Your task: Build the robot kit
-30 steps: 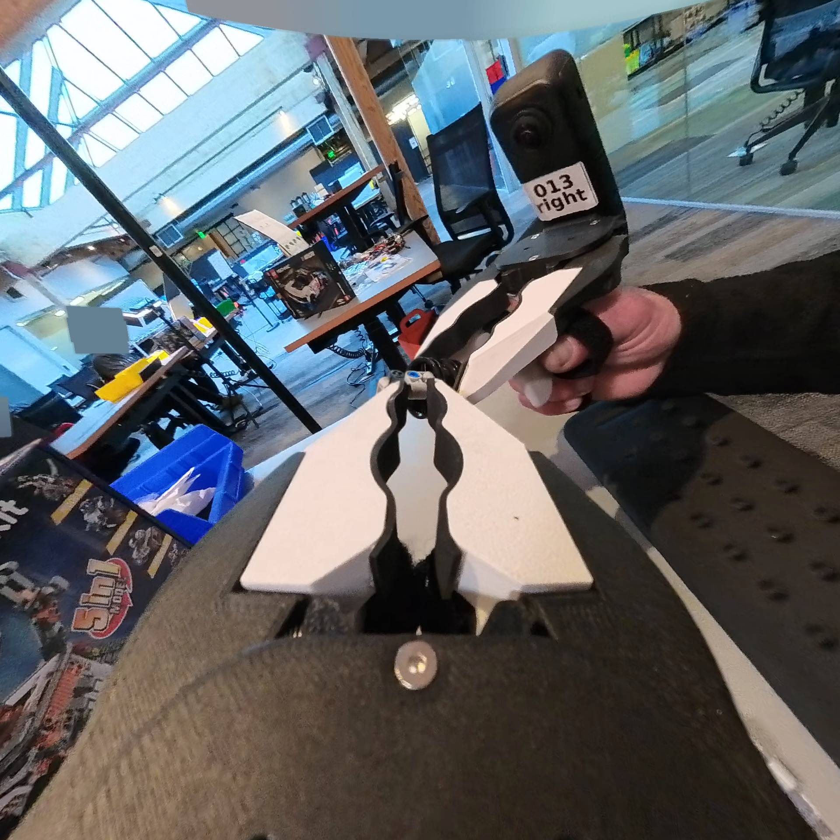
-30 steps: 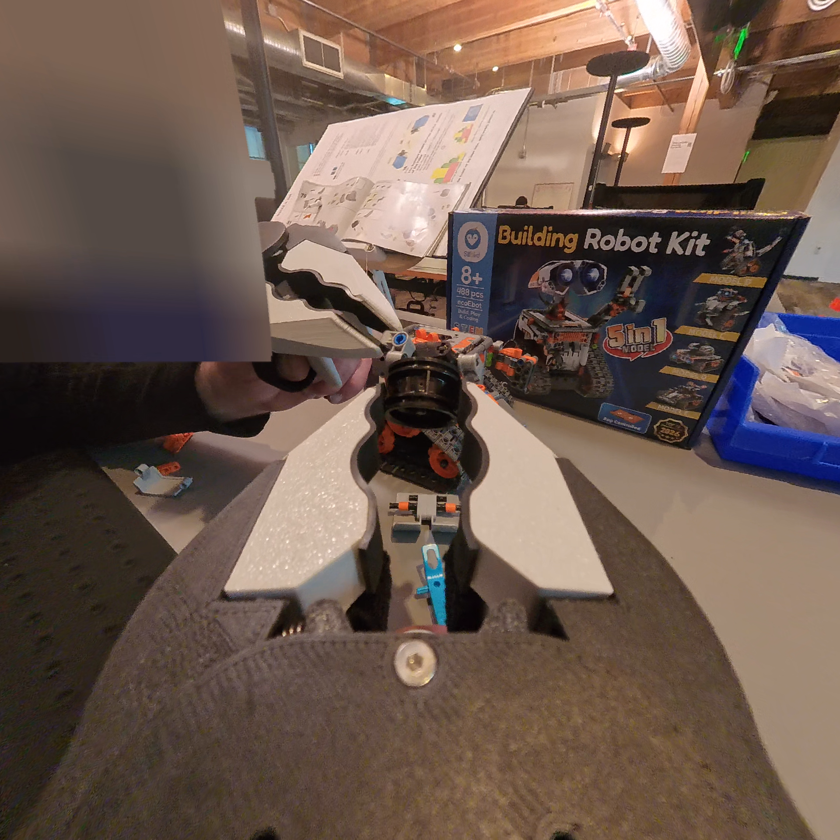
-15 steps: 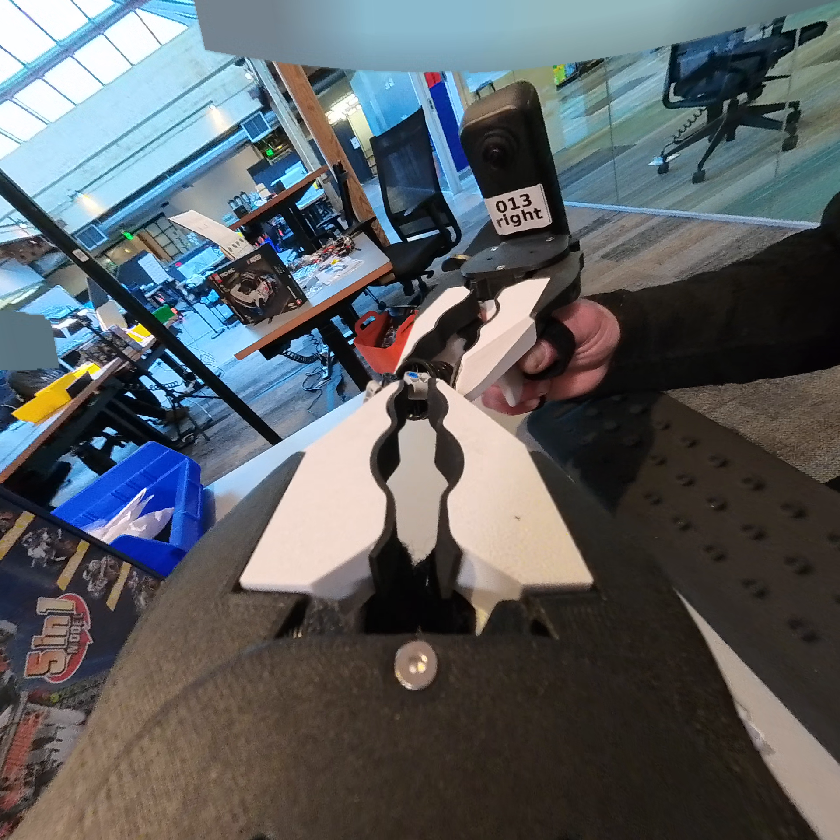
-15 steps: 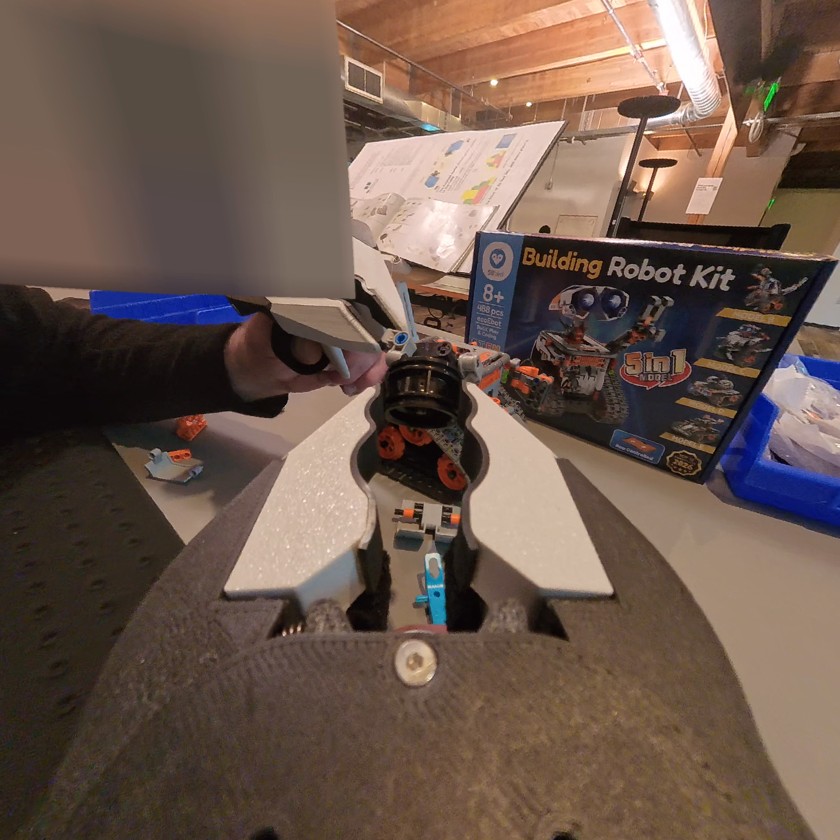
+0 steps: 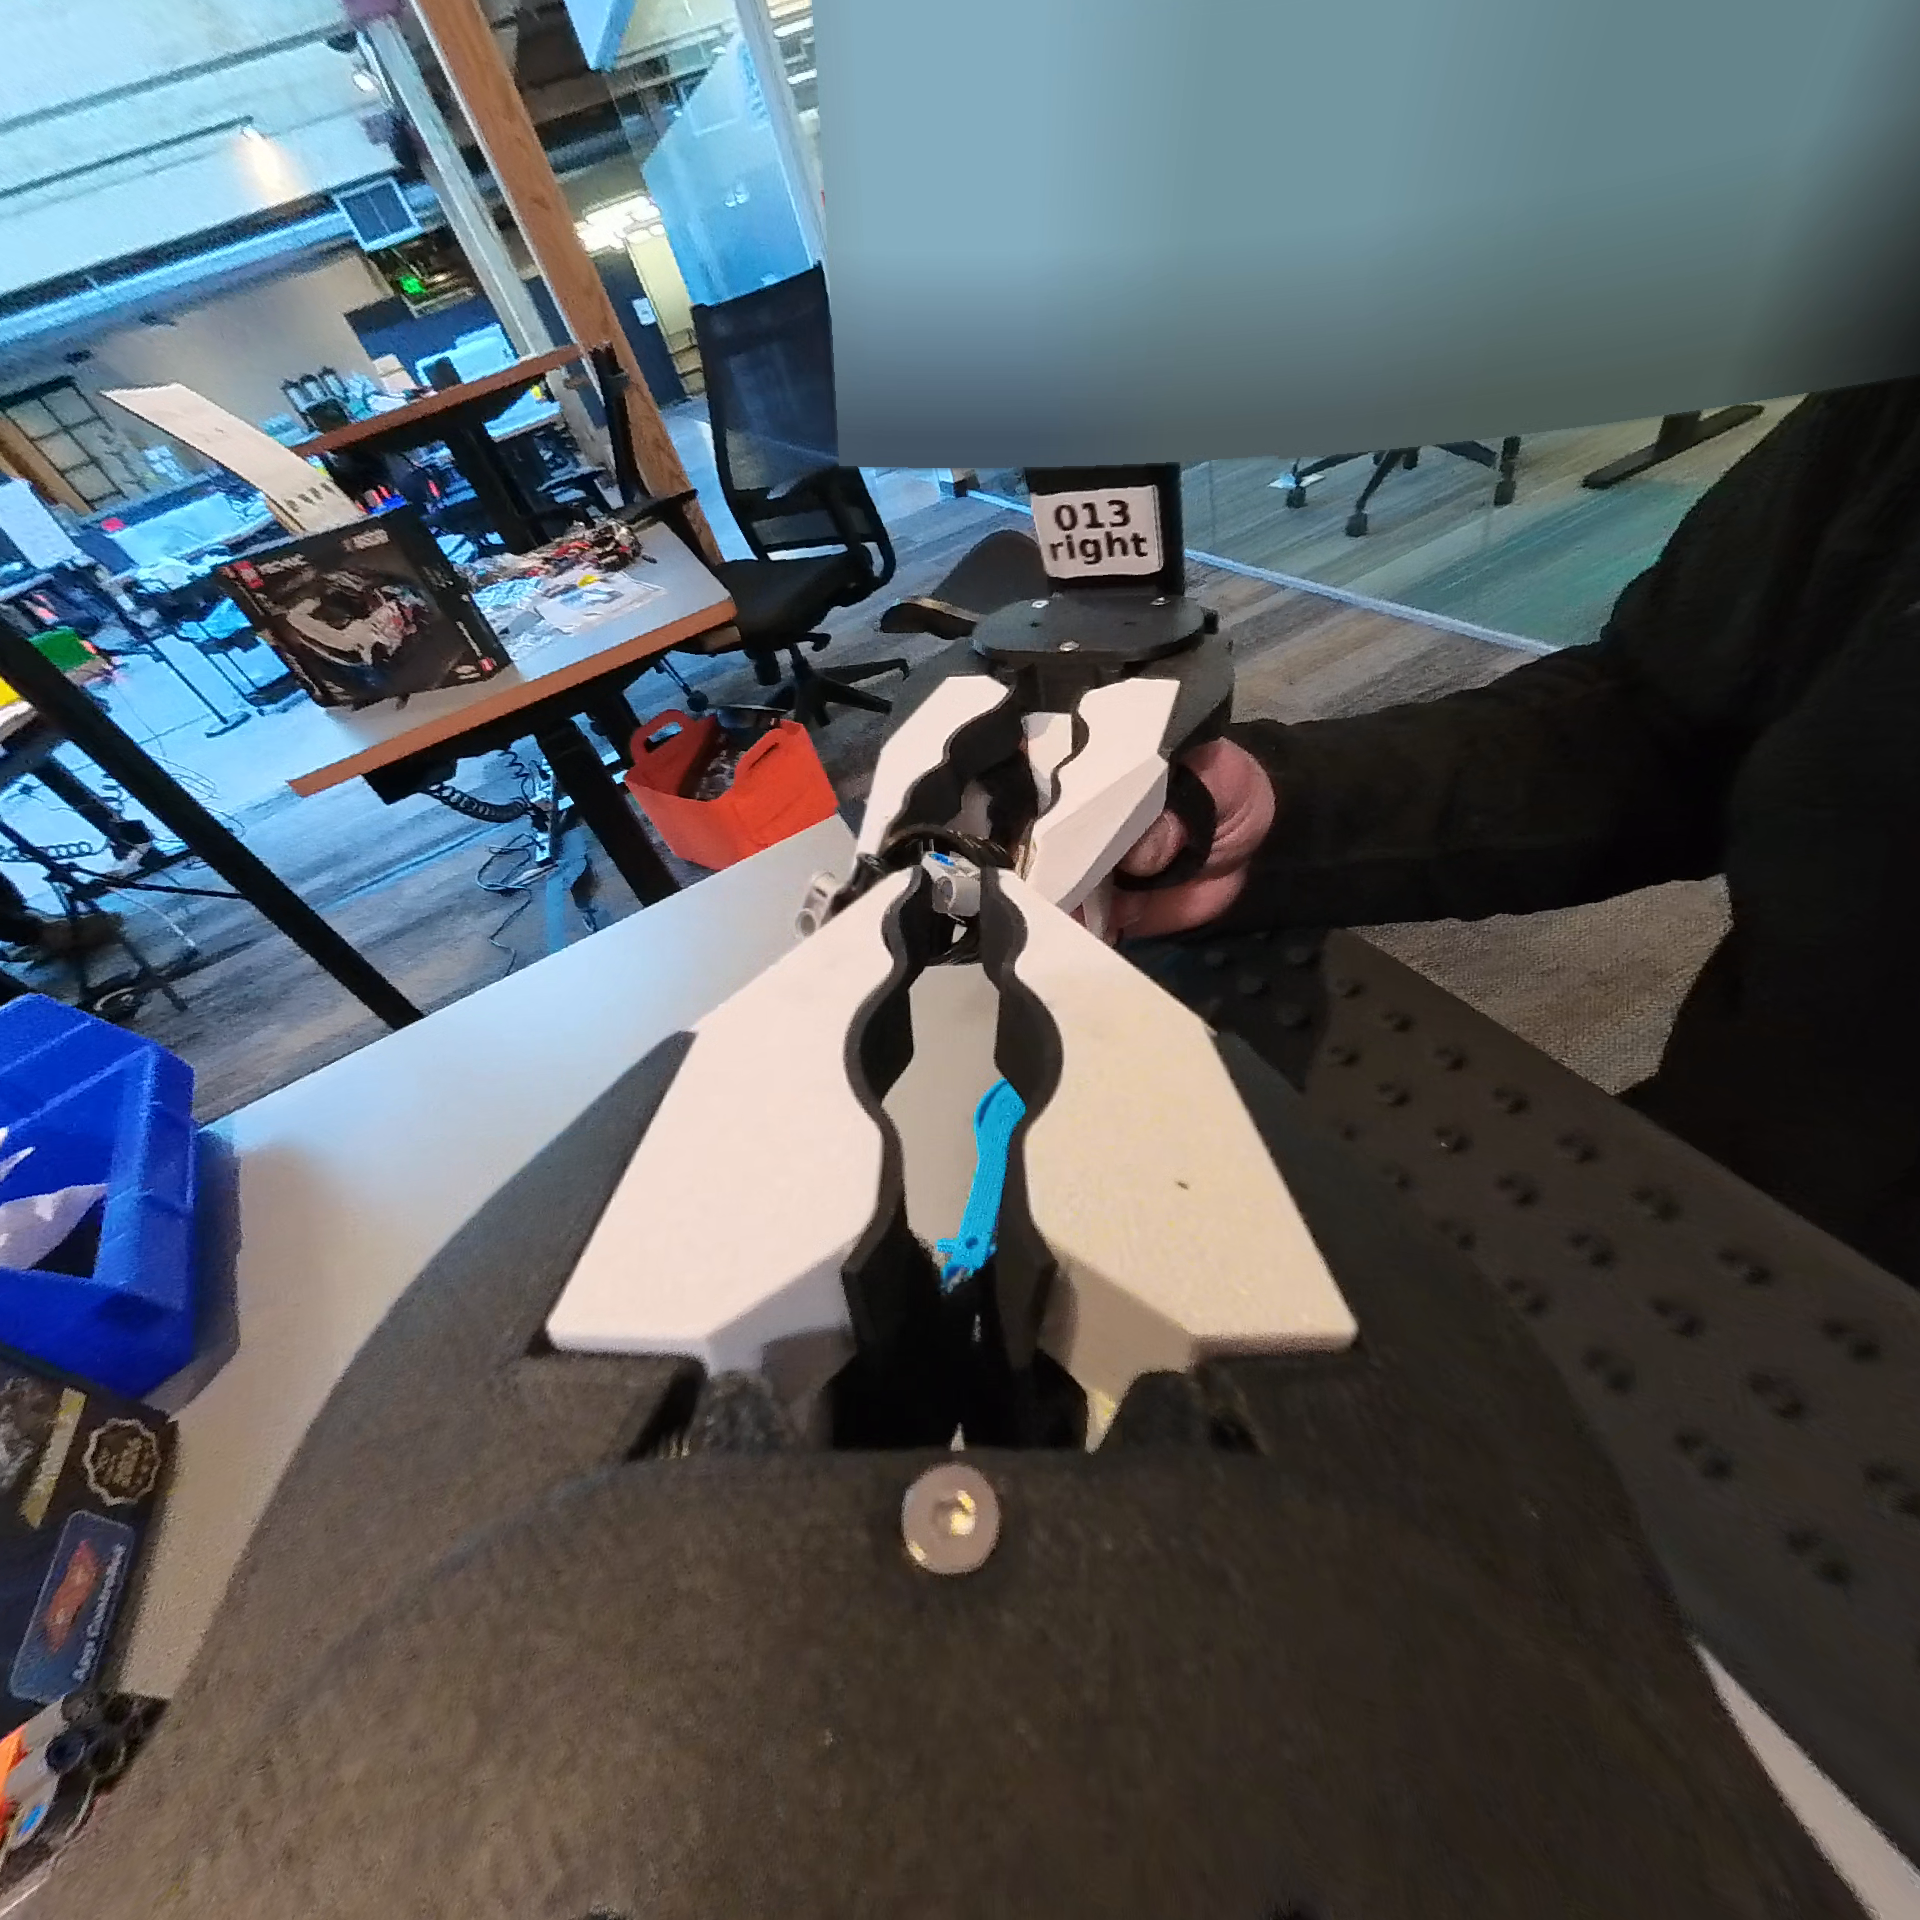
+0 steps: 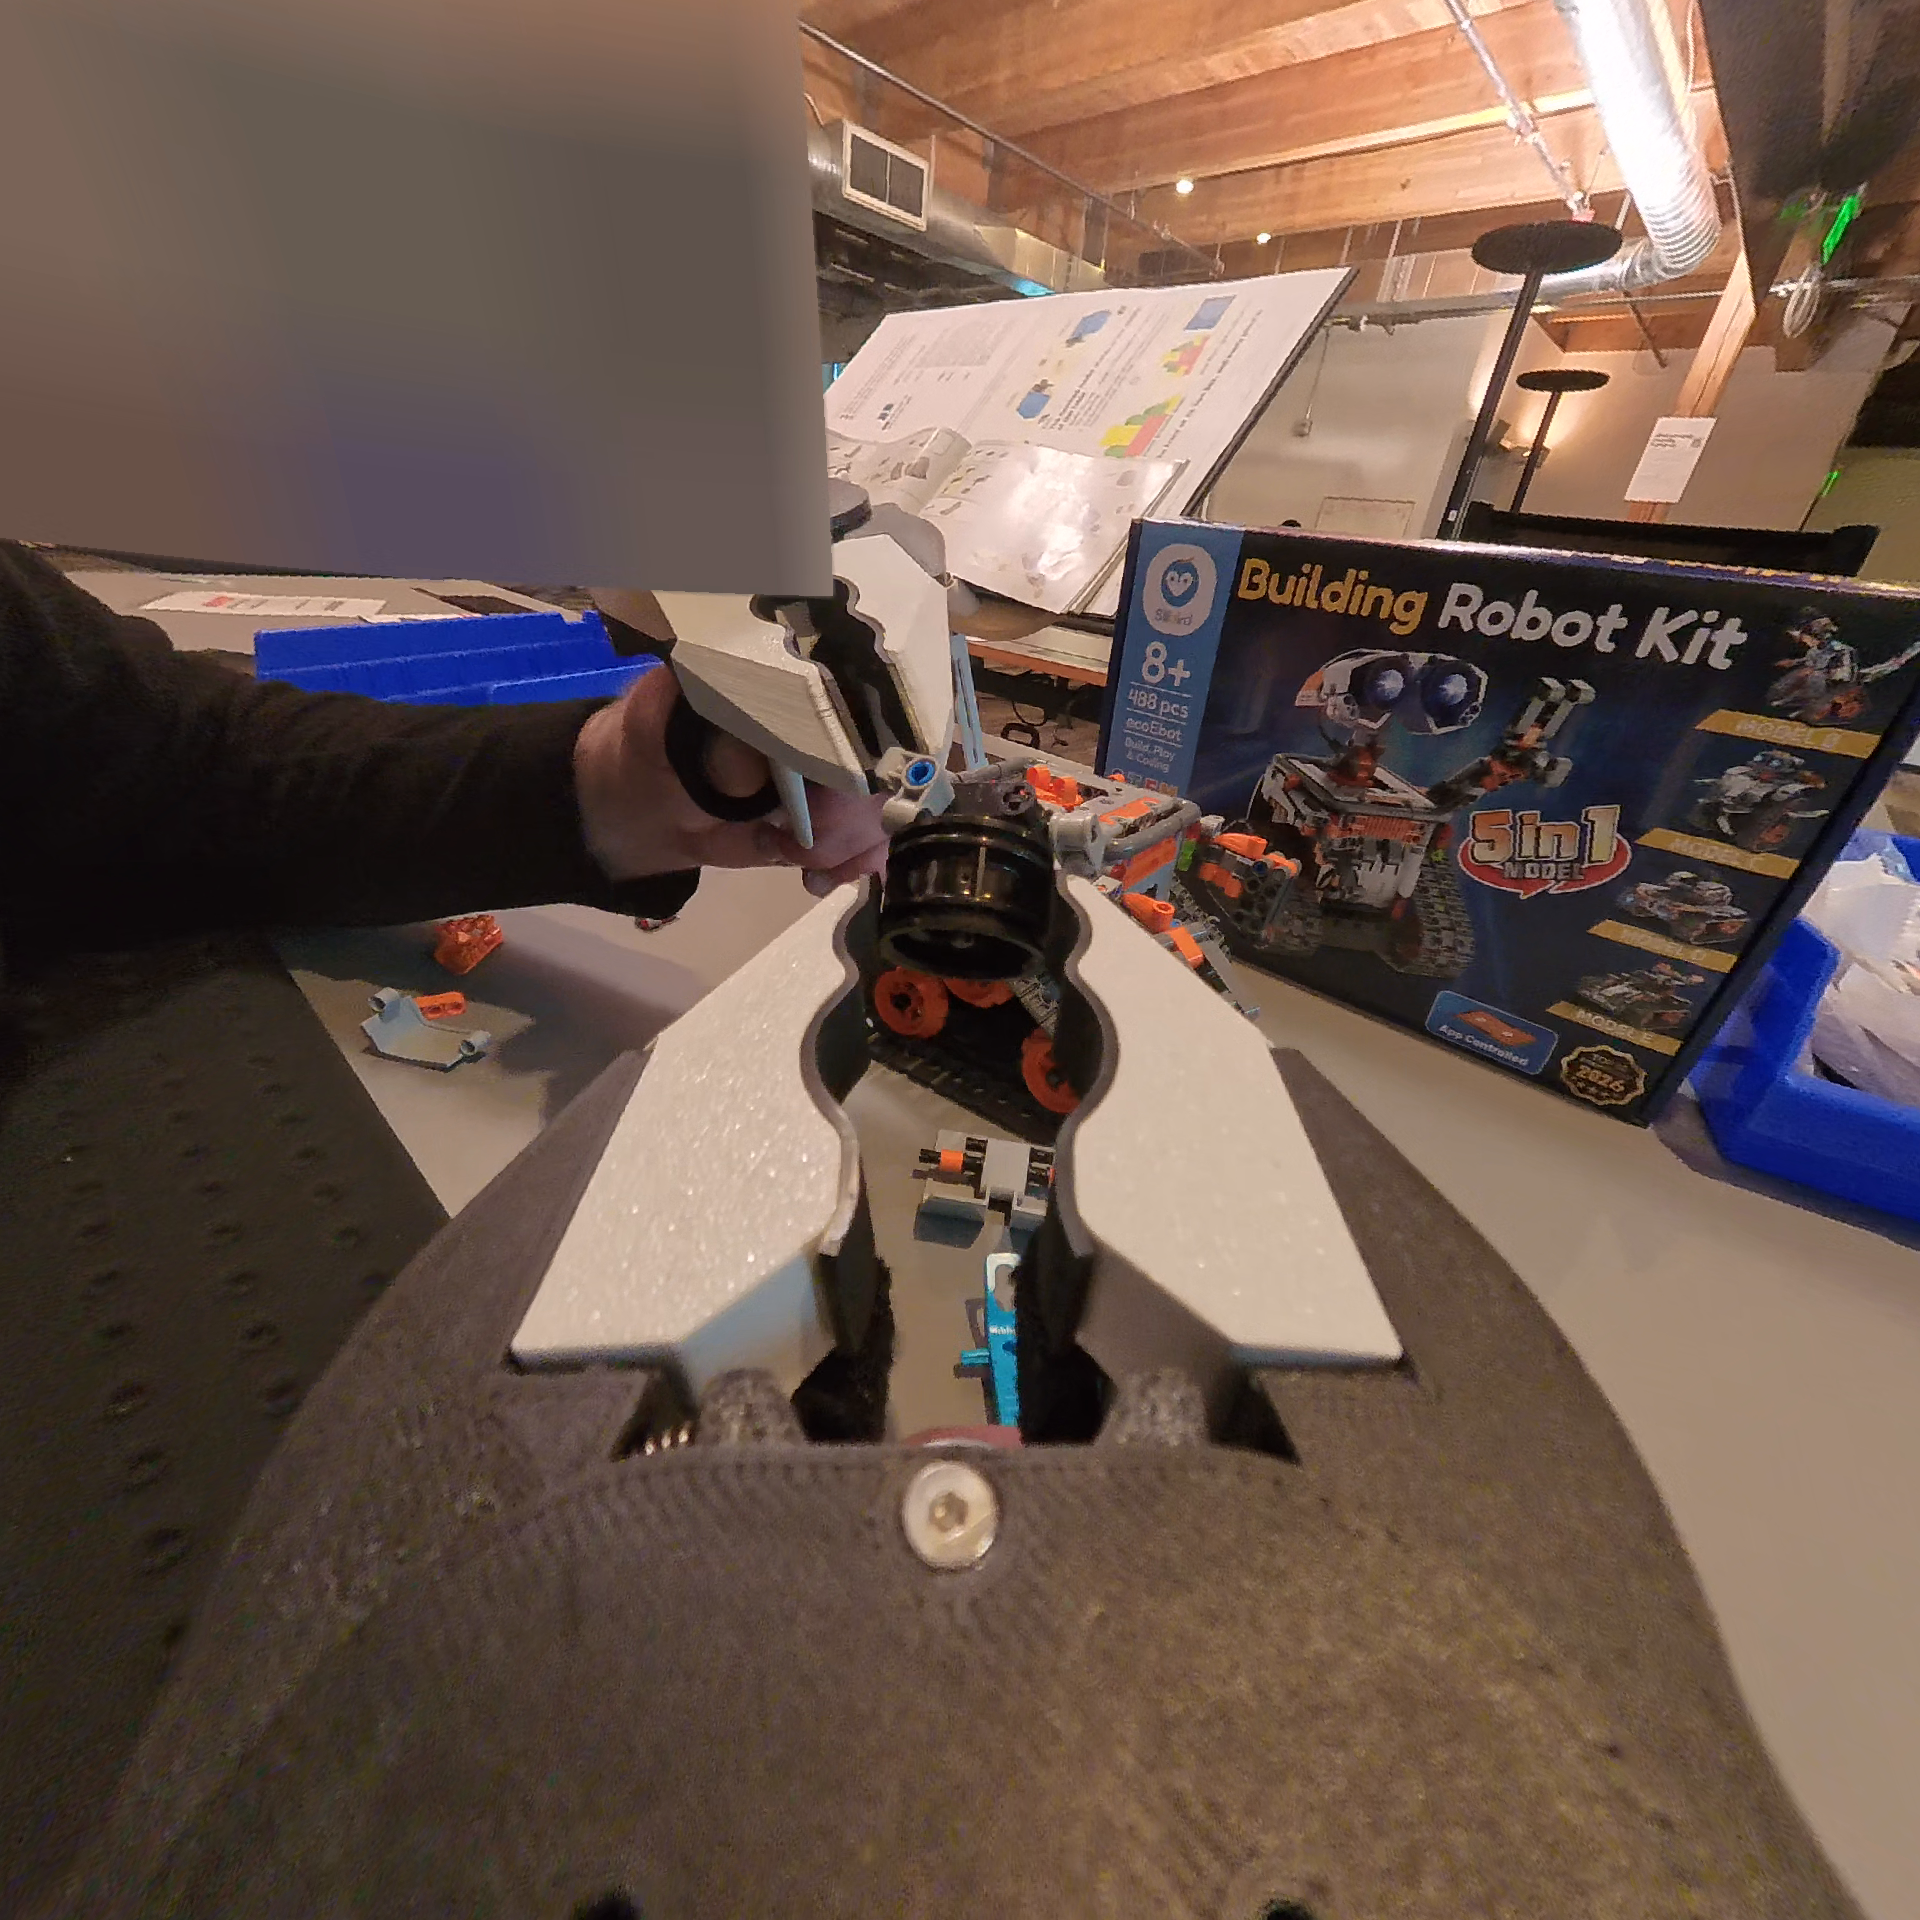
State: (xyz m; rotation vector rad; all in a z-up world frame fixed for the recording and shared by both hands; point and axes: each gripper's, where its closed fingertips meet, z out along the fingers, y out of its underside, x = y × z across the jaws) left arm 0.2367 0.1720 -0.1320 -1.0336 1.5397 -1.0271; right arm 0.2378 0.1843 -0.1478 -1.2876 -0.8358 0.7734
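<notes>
The left wrist view has tipped downward over the last second. The table [image 5: 436, 1101] and a blue tool [image 5: 982, 1174] lying on it now show between the fingers, where only bare white surface showed before. The right gripper [image 6: 961, 890] now faces that camera almost head-on rather than from the side.

The grips themselves are unchanged. The right gripper is pressed onto a black wheel [image 6: 966, 920], which sits at its fingertips and is held clear of the table. The left gripper [image 5: 951, 878] has its fingers drawn almost together, pinching a small grey connector [image 5: 954, 888] with a blue pin. The connector touches the wheel's upper left edge, so the two grippers meet tip to tip there.

Just behind and below the wheel stands a model [image 6: 966, 1013] with orange hubs. A grey block [image 6: 982, 1179] lies nearer than the wheel. A kit box [image 6: 1455, 779] stands to the wheel's right.
</notes>
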